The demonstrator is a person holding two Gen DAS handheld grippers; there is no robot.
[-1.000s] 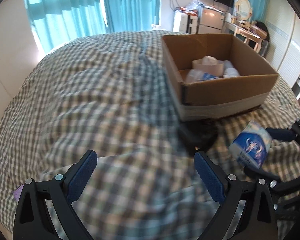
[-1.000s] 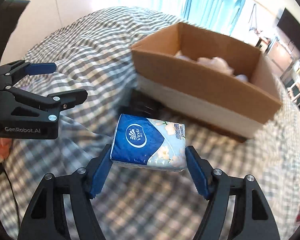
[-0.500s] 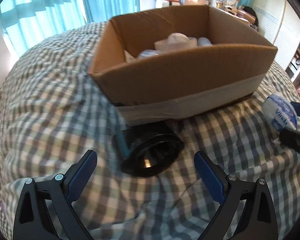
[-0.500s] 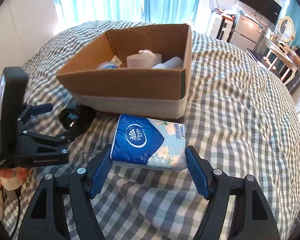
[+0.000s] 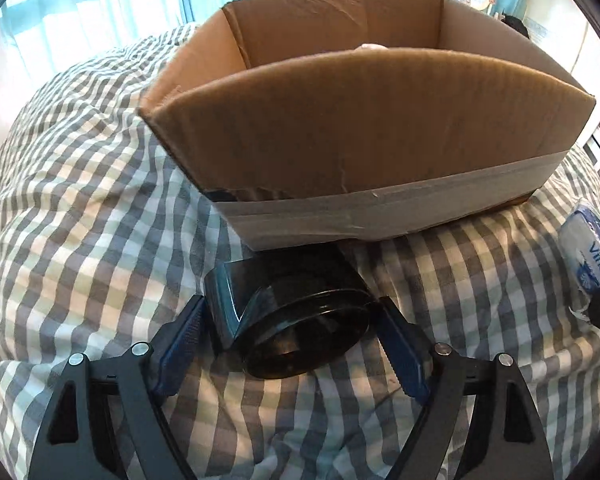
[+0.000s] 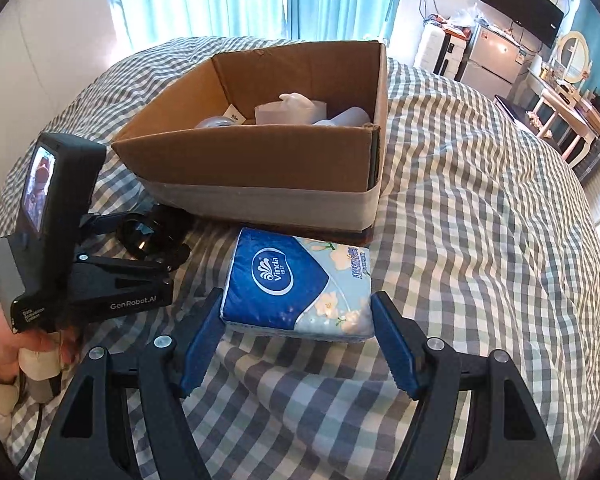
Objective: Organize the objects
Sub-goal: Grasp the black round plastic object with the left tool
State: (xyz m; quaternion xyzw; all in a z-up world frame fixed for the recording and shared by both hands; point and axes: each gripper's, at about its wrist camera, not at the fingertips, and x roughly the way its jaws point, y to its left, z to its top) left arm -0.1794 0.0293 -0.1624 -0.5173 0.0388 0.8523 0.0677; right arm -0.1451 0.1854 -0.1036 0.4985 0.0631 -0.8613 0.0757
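1. The left gripper [image 5: 290,340] has just been closing around the black cup [image 5: 296,320], pads seemingly not pressing yet; the cup, wedged against the box [image 5: 372,132], may slip.
2. The right gripper [image 6: 298,334] pinches the tissue pack [image 6: 296,284]; it could snag the box's wall.

Both claws are matte black plastic frames with open triangular cut-outs, silver round screw heads at the joints and ribbed blue pads lining the inner faces of the fingers. The left claw [image 5: 290,344] shows this close up; the right claw [image 6: 298,340] matches it. In the right wrist view the left unit's body carries a small lit screen, white "GenRobot.AI" lettering and a "Data Acquisition System" label. The hand [image 6: 4,344] gripping its pale handle wears a cream sleeve cuff, and a dark cable trails below.
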